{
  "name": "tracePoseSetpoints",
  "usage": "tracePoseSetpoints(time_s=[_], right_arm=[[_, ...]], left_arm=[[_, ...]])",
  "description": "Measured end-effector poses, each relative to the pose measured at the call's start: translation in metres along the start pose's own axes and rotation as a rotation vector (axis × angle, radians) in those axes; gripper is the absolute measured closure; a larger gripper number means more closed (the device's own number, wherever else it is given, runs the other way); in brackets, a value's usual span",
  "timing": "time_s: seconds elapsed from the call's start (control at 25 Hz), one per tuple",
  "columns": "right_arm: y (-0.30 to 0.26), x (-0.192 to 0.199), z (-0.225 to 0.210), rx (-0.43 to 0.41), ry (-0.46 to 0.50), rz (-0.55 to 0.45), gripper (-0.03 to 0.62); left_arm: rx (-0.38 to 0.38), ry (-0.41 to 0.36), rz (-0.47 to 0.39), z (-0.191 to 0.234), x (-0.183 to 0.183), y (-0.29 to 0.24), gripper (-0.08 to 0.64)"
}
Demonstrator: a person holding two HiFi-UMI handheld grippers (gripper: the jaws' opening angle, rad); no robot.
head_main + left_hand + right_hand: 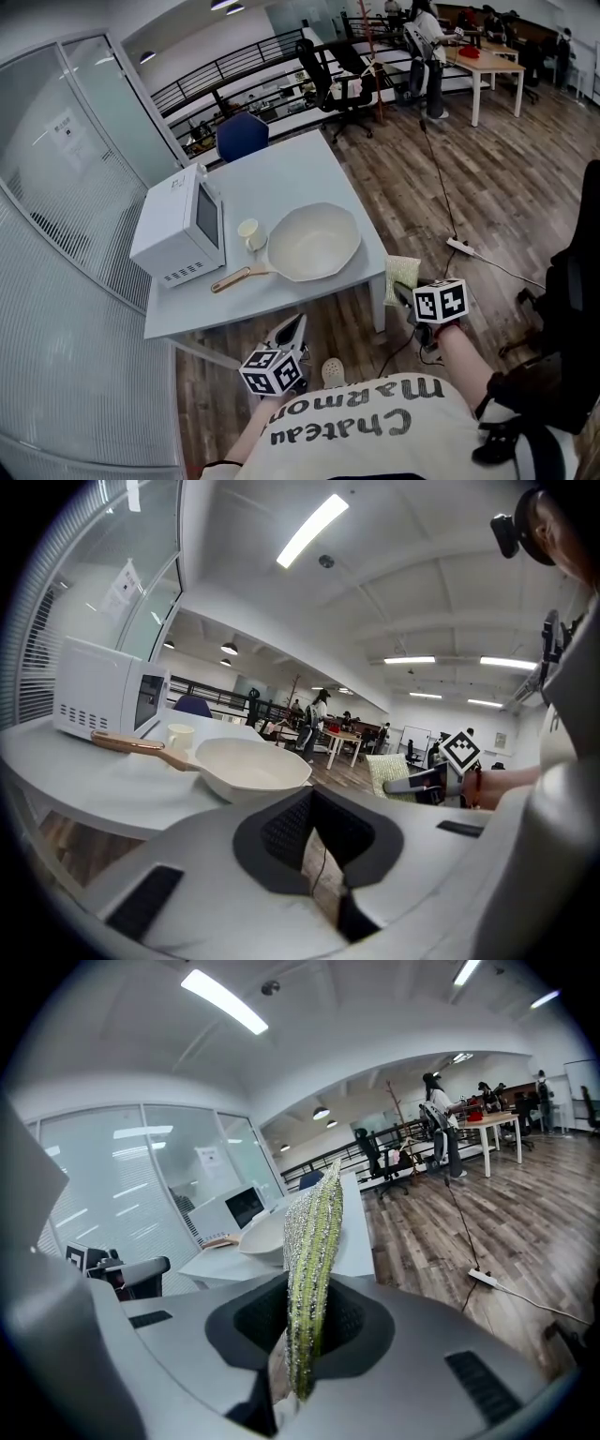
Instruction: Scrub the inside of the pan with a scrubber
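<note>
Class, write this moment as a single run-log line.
phase: before scrubbing | right gripper: shut on scrubber | left gripper: shut, empty | pan: on table, untouched

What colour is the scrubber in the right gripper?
The scrubber is yellow-green with silvery glitter; best in the right gripper view.

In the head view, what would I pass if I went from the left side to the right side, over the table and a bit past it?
microwave → cup → pan (its bowl; the handle reaches back below the cup) → scrubber, just past the table's edge
</note>
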State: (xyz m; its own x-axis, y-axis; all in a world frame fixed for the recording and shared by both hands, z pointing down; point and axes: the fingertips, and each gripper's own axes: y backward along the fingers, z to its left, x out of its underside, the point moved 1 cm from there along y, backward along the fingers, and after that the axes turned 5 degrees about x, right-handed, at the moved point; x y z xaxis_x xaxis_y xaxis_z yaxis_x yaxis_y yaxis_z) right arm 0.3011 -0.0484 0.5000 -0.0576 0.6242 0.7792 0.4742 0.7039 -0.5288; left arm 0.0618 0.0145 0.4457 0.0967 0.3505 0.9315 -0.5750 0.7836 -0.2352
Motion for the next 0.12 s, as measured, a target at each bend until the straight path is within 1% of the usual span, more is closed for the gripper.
tracePoseSetpoints(time_s=[0.12], right_arm=[[-0.0004,-0.0007,0.0,-0.005,-0.007,-0.004,0.537]], left_arm=[[0.004,-0.011,-0.003,0.0,-0.0031,-0.0018,0.569]])
